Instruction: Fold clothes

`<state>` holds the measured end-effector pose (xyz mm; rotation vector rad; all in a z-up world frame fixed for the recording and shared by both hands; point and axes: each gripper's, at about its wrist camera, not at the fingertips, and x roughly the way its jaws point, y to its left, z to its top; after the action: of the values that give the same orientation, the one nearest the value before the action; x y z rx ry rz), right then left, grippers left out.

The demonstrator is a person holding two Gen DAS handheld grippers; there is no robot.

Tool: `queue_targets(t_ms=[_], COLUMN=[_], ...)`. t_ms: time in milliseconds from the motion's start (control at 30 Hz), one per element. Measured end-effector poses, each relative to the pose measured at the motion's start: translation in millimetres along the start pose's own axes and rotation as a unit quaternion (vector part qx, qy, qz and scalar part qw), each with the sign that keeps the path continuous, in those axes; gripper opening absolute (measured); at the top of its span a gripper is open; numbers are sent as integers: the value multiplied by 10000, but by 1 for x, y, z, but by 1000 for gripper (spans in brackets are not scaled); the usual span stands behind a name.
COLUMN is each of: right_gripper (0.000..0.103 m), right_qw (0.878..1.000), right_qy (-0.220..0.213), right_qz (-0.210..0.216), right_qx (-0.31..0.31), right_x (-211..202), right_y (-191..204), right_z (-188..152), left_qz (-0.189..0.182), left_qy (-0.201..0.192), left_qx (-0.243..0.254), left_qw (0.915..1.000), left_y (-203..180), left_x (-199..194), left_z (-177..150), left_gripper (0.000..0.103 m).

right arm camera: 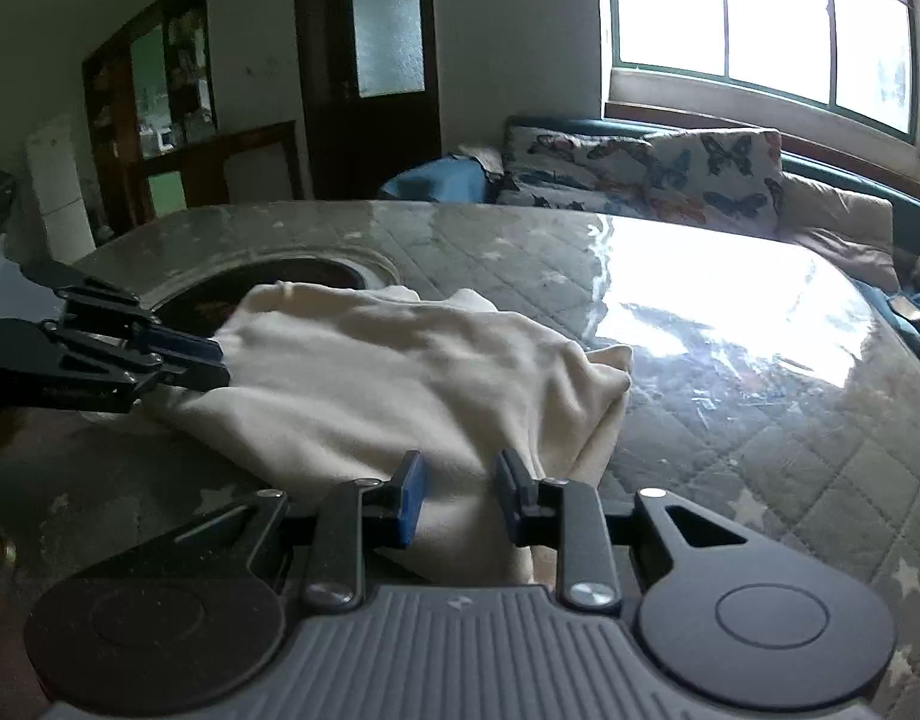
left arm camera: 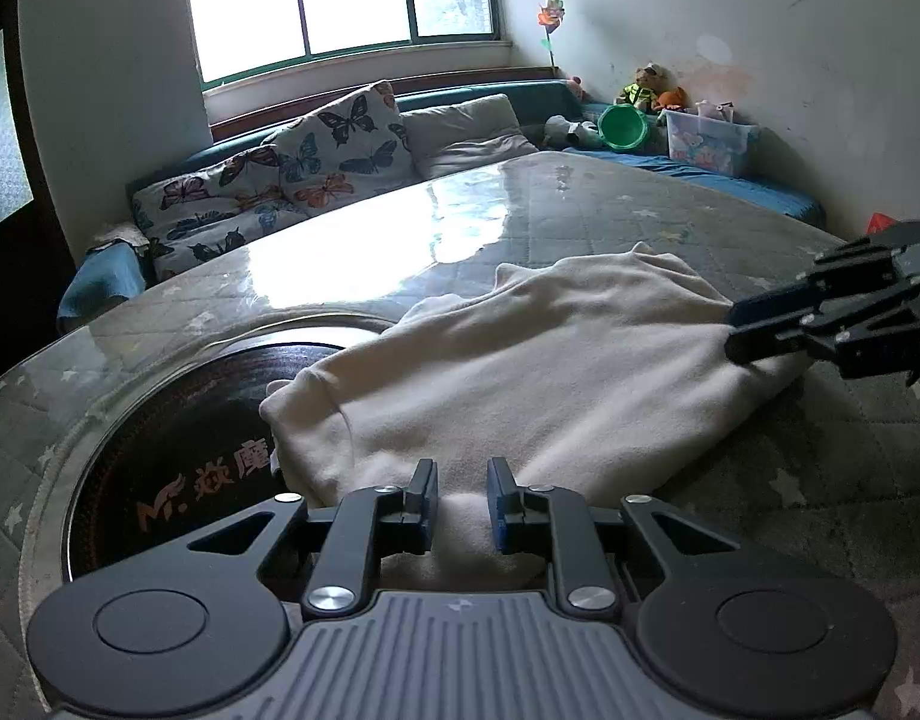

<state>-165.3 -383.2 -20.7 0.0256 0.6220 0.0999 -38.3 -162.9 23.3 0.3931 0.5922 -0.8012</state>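
A cream garment [left arm camera: 520,360] lies bunched on the table, part of it over a round dark inset. It also shows in the right wrist view [right arm camera: 399,372]. My left gripper [left arm camera: 463,501] has its jaws around the garment's near edge, with cloth bunched between the blue pads [left arm camera: 500,504]. It also shows in the right wrist view [right arm camera: 210,363], pinching the far left end. My right gripper [right arm camera: 460,492] holds the opposite end, cloth between its pads. It also shows in the left wrist view [left arm camera: 733,333] at the garment's right end.
The table [left arm camera: 670,204] has a glossy cover over a quilted star-patterned cloth. A round dark inset [left arm camera: 177,420] with lettering sits at its left. Behind are a sofa with butterfly cushions [left arm camera: 339,150], a green bucket [left arm camera: 625,127], a plastic box [left arm camera: 709,141] and a window.
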Motion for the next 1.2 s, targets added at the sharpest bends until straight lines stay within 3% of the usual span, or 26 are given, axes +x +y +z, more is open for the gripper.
queue_targets(t_ms=[267,467,967,1200], right_gripper=[26,26,26,26], right_qw=[9999,9998,9993,9993], right_qy=[35,-188,200,296], right_qz=[-110,-18,121,-100], right_qx=[80,24,-284,-183], right_x=[-2,-2,78,112], right_y=[-5,0,23,27], right_z=[-2,20,61,69], left_qz=[-19,-29,-68,-91], left_qy=[4,9,-16,-54], left_qx=[-28,-75,-157,-199], left_qw=[10000,10000,9999,9997], left_y=[1,2,3,3], left_x=[-1,-1,-1,-2], left_z=[-1,-1,-2,-4], left_gripper=[20,20,21,21])
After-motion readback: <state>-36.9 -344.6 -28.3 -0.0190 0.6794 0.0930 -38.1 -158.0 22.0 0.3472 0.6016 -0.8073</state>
